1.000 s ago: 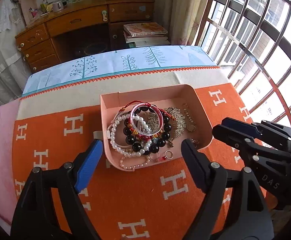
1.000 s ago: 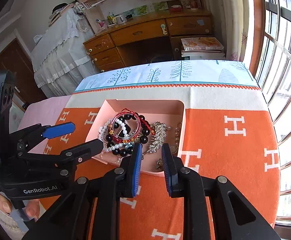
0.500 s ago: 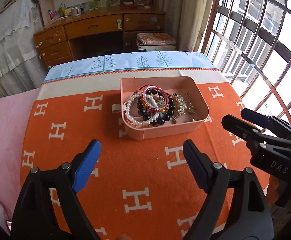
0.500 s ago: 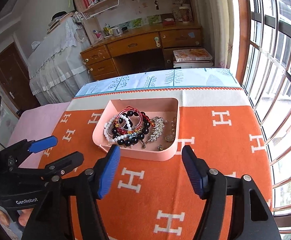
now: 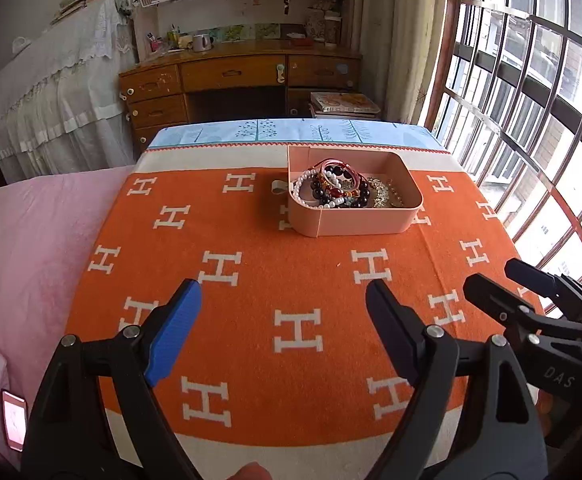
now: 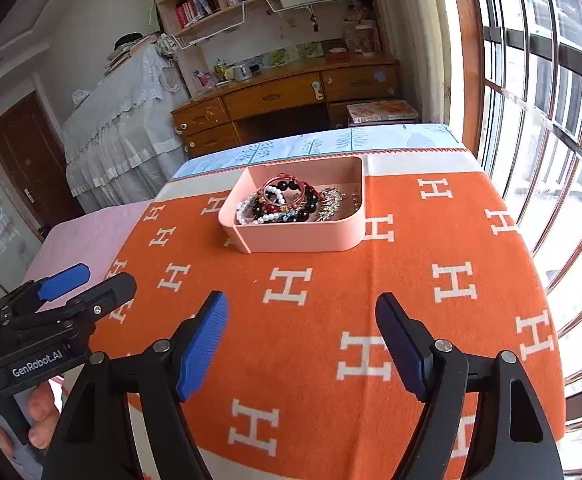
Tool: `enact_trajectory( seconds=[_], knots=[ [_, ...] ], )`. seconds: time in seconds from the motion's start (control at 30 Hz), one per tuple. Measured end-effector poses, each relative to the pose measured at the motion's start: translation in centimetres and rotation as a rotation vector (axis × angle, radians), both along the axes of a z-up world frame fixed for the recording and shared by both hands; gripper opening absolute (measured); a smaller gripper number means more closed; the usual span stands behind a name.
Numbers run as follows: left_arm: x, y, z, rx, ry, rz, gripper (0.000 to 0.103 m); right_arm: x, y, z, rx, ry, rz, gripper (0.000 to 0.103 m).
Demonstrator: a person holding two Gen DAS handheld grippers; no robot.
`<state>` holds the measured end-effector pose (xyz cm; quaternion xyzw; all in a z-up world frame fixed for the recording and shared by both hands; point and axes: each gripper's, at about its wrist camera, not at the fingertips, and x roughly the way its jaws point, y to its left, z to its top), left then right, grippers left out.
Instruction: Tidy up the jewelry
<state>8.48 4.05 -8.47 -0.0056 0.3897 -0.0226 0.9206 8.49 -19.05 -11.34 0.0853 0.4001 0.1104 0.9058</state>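
A pink tray (image 5: pixel 355 222) stands on the orange blanket with white H marks (image 5: pixel 251 240), far from both grippers. It holds a pile of jewelry (image 5: pixel 335 190): pearl, black-bead and red bracelets, with silver pieces at its right. The tray (image 6: pixel 303 236) and the jewelry (image 6: pixel 287 202) also show in the right wrist view. My left gripper (image 5: pixel 283 300) is open and empty, low over the blanket's near part. My right gripper (image 6: pixel 303 316) is open and empty beside it. Each gripper shows in the other's view, the right one (image 5: pixel 507 292) and the left one (image 6: pixel 87 280).
The blanket lies on a bed with a pink sheet (image 5: pixel 31 240) at the left. A blue tree-print cloth (image 5: pixel 291 132) lies beyond the tray. A wooden desk (image 5: pixel 231 76) stands behind, and a barred window (image 5: pixel 531 80) runs along the right.
Both grippers have pulled back from the tray toward the near edge of the blanket. The right gripper went from nearly shut to wide open. The tray looks smaller and farther.
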Motion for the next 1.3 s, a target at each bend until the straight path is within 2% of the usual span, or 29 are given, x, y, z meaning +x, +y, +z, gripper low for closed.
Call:
enact_trajectory(
  seconds=[0.17, 0.43, 0.67, 1.3],
  knots=[
    [-3.1, -0.9, 0.3, 0.039, -0.004, 0.021, 0.082, -4.4, 0.2, 1.4, 0.002, -0.045, 0.018, 0.090],
    [-6.7, -1.3, 1.7, 0.053, -0.070, 0.070, 0.082, -8.7, 0.5, 3.7, -0.037, -0.129, 0.018, 0.095],
    [-7.7, -1.7, 2.1, 0.053, -0.070, 0.074, 0.082, -9.6, 1.2, 4.3, -0.034, -0.131, 0.054, 0.096],
    [-8.2, -1.9, 2.6, 0.041, -0.071, 0.078, 0.082, -9.9, 0.7, 5.0, -0.027, -0.157, 0.027, 0.097]
  ],
)
